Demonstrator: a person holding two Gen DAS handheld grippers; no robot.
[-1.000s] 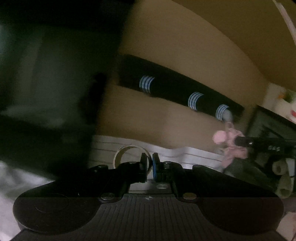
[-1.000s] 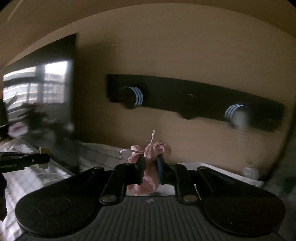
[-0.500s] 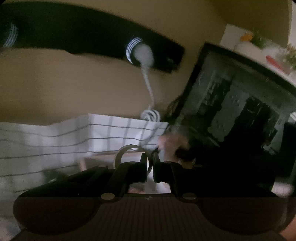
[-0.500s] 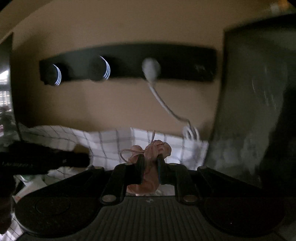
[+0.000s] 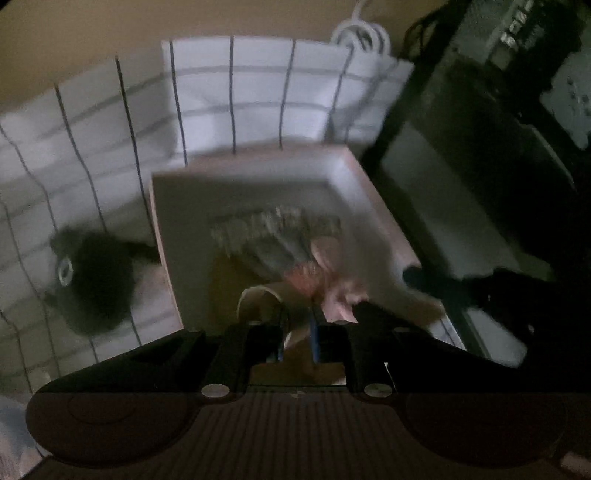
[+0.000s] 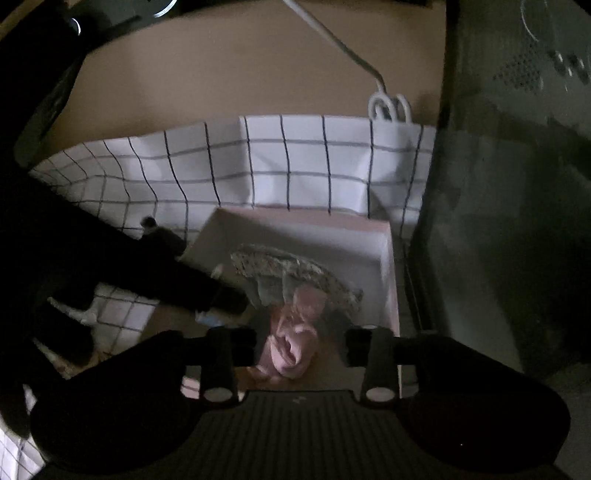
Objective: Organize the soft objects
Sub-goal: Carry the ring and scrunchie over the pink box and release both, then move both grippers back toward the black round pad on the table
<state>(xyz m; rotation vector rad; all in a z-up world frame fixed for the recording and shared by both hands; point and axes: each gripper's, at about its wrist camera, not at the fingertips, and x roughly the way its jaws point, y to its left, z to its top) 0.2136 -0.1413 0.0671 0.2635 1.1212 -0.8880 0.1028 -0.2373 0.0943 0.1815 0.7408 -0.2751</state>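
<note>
Checked cloth (image 6: 303, 166) behind box (image 6: 388, 266); right claw (image 6: 300, 350) opening off pink fabric (image 6: 291, 343)

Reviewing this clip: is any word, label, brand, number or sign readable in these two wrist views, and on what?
None readable.
Small pale mark on the right gripper body: too small to read.
Markings on the dark appliance at upper right: too blurred to read.
The white box shows no text.
</note>
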